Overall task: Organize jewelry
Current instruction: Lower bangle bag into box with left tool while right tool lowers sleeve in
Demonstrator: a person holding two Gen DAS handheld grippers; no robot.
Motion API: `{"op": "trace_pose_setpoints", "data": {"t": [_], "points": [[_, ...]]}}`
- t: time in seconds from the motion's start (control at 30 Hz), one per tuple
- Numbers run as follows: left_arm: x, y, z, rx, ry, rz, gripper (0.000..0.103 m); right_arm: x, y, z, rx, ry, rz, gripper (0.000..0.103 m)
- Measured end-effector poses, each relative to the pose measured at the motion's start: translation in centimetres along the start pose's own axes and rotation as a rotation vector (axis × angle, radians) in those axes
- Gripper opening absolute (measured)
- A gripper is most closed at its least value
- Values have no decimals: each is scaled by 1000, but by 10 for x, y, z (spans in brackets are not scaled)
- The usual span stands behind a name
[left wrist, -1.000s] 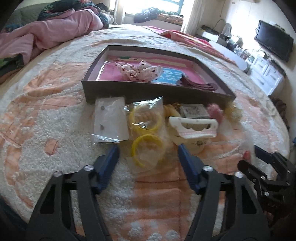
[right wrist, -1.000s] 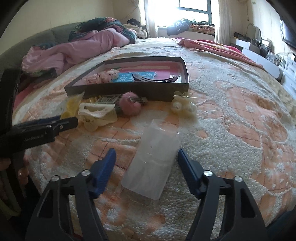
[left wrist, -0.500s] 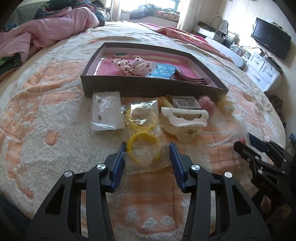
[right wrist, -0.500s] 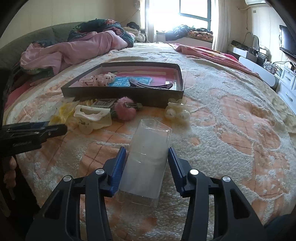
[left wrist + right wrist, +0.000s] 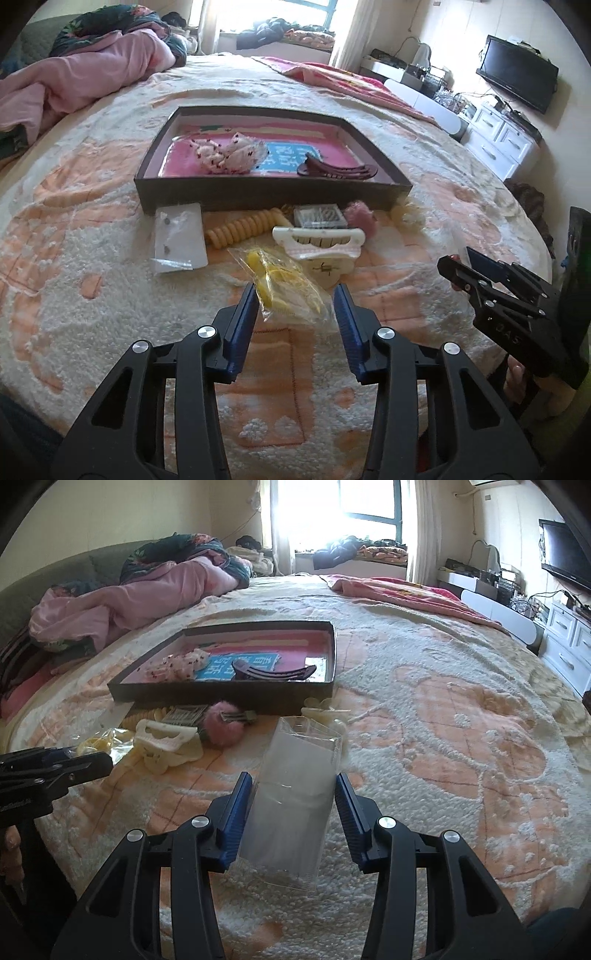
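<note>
Maybe a third done, my estimate: the dark tray (image 5: 258, 192) ahead of both grippers already holds a spotted fabric bow (image 5: 229, 153), a blue card (image 5: 286, 158) and dark curved hair clips (image 5: 336, 170). Outside it, on the bed blanket (image 5: 74, 258) between tray and fingers: earring card (image 5: 180, 233), coiled yellow hair tie (image 5: 242, 229), white claw clip (image 5: 319, 240), small packet of pins (image 5: 320, 216), pink pompom clip (image 5: 225, 727), cream clip (image 5: 327, 716). Left gripper (image 5: 295, 308) is part-closed around the clear bag of yellow bangles (image 5: 284, 286); bag sits crumpled and tilted up between the fingers, left finger touching it, right-side contact I can't confirm. Right gripper (image 5: 293, 799) is part-closed around the clear plastic sleeve (image 5: 295, 794), which lies lengthwise between the fingers, far end lifted off the blanket; looks empty, thin and glossy. Both items are flimsy film, so I'd expect them to buckle or slip under squeeze. Both still need to go forward into the tray.
</note>
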State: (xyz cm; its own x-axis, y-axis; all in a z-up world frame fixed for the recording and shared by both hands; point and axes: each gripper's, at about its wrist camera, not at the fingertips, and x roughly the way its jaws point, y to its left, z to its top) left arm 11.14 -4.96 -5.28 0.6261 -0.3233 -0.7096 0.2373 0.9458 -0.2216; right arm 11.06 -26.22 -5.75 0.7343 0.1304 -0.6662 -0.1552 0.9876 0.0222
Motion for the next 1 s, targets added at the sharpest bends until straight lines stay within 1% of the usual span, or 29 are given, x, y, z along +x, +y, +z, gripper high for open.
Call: {"op": "trace_pose_setpoints", "data": {"t": [0.23,0.33,0.53,0.8,1.0], "points": [[-9,5,10,-17,-37,-23,27,1,-3,6,5,-6,-5,44],[-12,11,14,-38,-45,-35,27,2,-3,8,5,-8,-10,44],[-25,26,27,-72,-92,-48,26,5,-4,13,4,-12,-13,44],[-31,41,50,-93,-138,-26,26,7,0,35,-19,-48,2,44],[-29,52,74,-96,-182,4,26,12,5,64,-38,-89,34,44]]}}
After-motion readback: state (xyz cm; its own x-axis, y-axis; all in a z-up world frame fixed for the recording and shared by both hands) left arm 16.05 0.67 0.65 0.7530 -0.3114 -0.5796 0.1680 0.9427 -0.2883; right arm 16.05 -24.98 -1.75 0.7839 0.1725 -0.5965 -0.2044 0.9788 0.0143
